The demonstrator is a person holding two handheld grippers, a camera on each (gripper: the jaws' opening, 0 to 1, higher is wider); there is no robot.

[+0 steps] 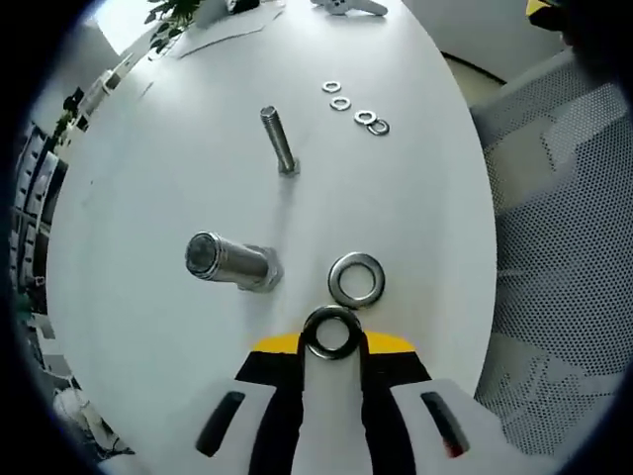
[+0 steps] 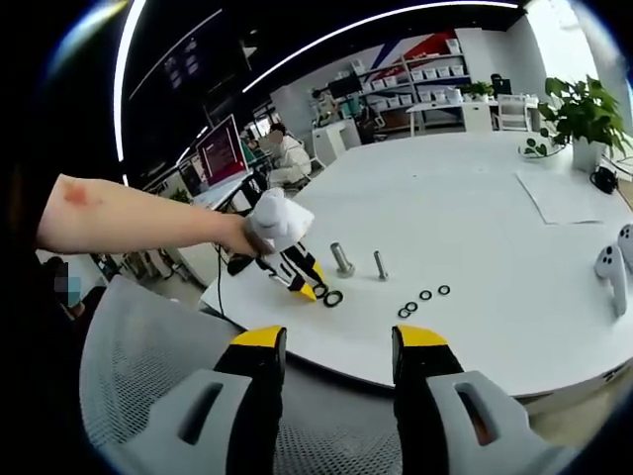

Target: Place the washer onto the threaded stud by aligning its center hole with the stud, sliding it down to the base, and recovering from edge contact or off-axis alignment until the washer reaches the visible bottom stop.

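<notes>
A large threaded stud (image 1: 232,262) (image 2: 342,259) stands head-down on the white table (image 1: 178,178), with a thinner bolt (image 1: 280,141) (image 2: 380,264) beyond it. My left gripper (image 1: 332,342) (image 2: 315,290) is shut on a large steel washer (image 1: 332,332), which it holds at its yellow tips, low over the table and to the right of the stud. A second large washer (image 1: 356,279) (image 2: 333,298) lies flat just ahead of the held one. My right gripper (image 2: 336,341) hangs open off the table's near edge, with nothing between its jaws.
Several small washers (image 1: 354,109) (image 2: 423,300) lie in a row past the thin bolt. A mesh chair (image 1: 564,247) (image 2: 148,356) stands at the table edge. A person's arm (image 2: 138,218) holds the left gripper. White controllers (image 2: 613,267), paper (image 2: 569,198) and a plant (image 2: 584,114) sit farther off.
</notes>
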